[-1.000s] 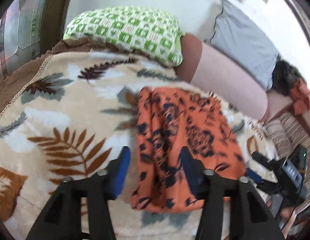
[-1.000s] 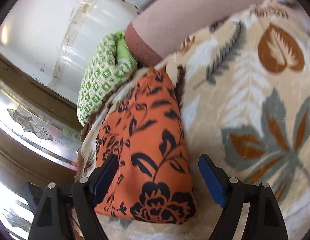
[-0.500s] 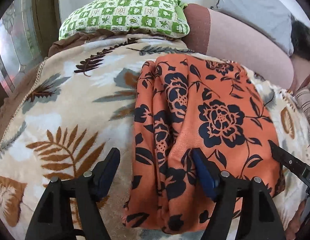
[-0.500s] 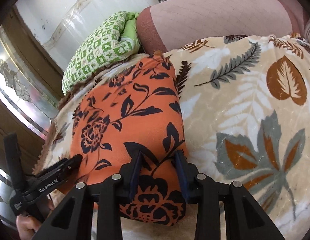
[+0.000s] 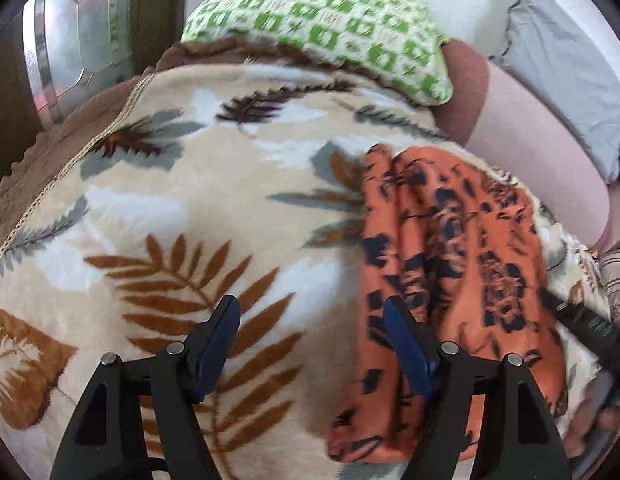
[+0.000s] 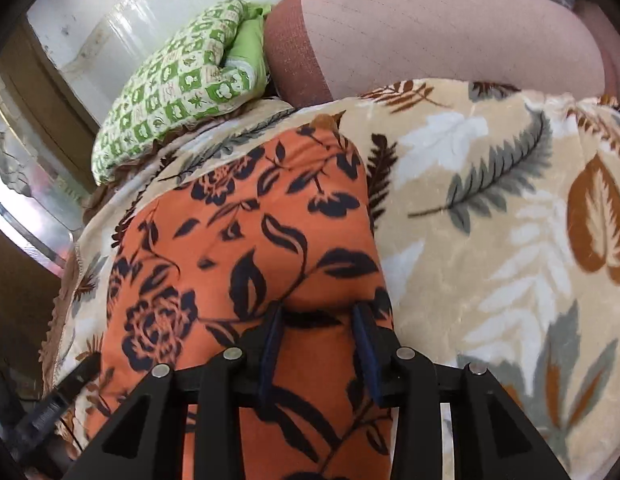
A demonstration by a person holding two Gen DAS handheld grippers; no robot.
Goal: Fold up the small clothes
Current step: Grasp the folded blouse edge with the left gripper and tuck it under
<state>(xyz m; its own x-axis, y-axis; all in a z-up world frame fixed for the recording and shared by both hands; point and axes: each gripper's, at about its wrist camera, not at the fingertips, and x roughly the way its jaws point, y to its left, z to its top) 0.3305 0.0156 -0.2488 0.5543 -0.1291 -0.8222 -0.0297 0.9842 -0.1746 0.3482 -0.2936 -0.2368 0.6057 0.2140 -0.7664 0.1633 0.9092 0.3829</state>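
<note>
Soft leafy blanket [image 5: 158,208] holds the half-folded orange cloth [image 6: 246,240], its near edge pinched by the right gripper [image 6: 318,344] while the left gripper [image 5: 310,344] gapes apart, so more folding looks left.

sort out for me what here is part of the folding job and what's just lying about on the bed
Part of the job:
- orange floral garment, lying on the blanket
- right gripper, pinching a bunch of the garment
- left gripper, open at the garment's left edge, gripping nothing

Just lying about:
- leaf-print blanket, the surface underneath
- green checked pillow
- pink bolster
- grey pillow
</note>
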